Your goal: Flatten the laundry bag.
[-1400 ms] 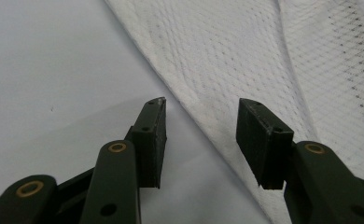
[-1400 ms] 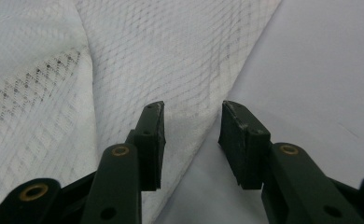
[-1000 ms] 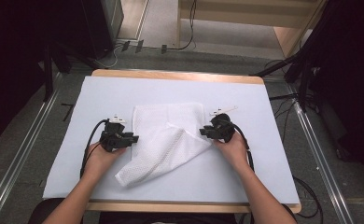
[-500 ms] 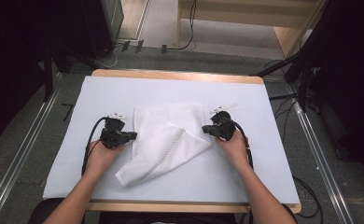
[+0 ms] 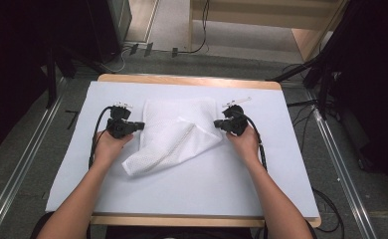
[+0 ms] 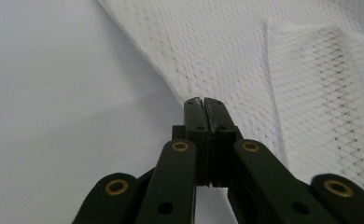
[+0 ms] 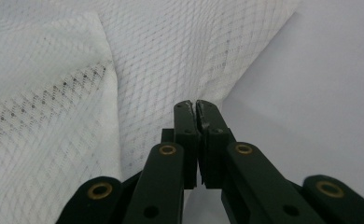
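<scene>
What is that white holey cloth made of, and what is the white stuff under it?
The cloth looks like soft woven mesh fabric, matte white: the gripper views show tiny holes in a diamond grid, and it folds limply. The table cover looks like a smooth, matte, pale sheet, perhaps paper or plastic; it lies flat with no weave showing. The table's edge looks like light wood.

Your forearms come in from the bottom of the high view, spread apart and angled slightly outward. Your left hand (image 5: 108,145) holds the left gripper (image 5: 138,125), your right hand (image 5: 243,142) the right gripper (image 5: 217,123) — tips turned toward each other. Both pairs of jaws are pressed together (no gap visible between them).
</scene>
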Motion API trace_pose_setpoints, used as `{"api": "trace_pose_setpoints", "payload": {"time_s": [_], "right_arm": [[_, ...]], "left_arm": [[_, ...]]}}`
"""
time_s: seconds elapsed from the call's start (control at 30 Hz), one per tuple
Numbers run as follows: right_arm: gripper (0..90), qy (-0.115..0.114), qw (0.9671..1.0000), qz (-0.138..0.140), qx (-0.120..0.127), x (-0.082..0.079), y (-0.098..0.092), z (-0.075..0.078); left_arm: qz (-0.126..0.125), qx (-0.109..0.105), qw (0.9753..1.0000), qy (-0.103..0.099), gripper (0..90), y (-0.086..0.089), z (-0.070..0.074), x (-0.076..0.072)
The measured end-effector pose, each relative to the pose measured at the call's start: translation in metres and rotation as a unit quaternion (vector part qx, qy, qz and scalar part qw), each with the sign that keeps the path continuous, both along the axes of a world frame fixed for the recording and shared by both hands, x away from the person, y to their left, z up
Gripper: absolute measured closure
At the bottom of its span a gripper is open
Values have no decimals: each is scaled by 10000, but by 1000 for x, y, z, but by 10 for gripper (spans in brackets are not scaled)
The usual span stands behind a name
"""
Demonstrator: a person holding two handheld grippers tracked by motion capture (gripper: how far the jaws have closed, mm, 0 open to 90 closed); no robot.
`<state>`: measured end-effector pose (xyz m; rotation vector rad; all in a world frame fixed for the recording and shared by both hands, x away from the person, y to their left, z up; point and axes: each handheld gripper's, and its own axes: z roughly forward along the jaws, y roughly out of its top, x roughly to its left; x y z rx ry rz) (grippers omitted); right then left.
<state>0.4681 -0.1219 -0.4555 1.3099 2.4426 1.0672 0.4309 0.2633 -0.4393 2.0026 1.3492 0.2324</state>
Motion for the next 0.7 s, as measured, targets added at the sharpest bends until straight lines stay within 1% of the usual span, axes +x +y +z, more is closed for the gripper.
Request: {"api": "trace_pose_setpoints", "payload": {"time_s": [0.03, 0.07, 0.13, 0.23, 0.27, 0.3, 0.33, 0.4, 0.43, 0.47, 0.53, 0.6, 0.67, 0.7], "right_arm": [[888, 6, 10000, -13, -1, 4, 1, 0], [888, -19, 10000, -34, -15, 7, 1, -1], [888, -24, 10000, -85, 4, 10, 0, -2], [868, 133, 9998, -133, 16, 11, -2, -6], [845, 182, 9997, -128, 34, 10, -3, -7], [819, 193, 9997, -131, 55, 10, -4, -7], [790, 184, 9997, -142, 96, 10, -4, -6], [756, 78, 9998, -132, 110, 7, -4, -1], [736, -17, 9999, -102, 96, 6, -4, 1], [724, -78, 9998, -90, 145, 5, -2, 4], [694, -198, 9996, 42, 190, 2, 2, 9], [687, -199, 9994, 168, 224, -1, 9, 13], [685, -282, 9989, 278, 234, -4, 16, 15], [684, -342, 9986, 342, 226, -4, 19, 15]], "left_arm": [[-22, 53, 10000, -2, 900, 0, -1, 4], [2, 13, 10000, -25, 900, 0, -1, 7], [19, -131, 9999, -63, 900, 1, -3, 12], [48, -206, 9998, -4, 889, 2, -5, 14], [45, -219, 9997, -10, 869, 3, -5, 13], [11, -282, 9996, -18, 841, 3, -4, 13], [-2, -295, 9996, -31, 805, 3, -3, 12], [-89, -231, 9996, -106, 758, 2, 1, 8], [-131, -182, 9997, -112, 729, 2, 4, 6], [-172, -190, 9996, -119, 701, 2, 6, 4], [-216, -214, 9994, -165, 643, 3, 12, -1], [-247, -230, 9994, -123, 607, 4, 16, -6], [-245, -238, 9993, -129, 564, 5, 18, -11], [-246, -267, 9992, -139, 558, 5, 18, -14]]}}
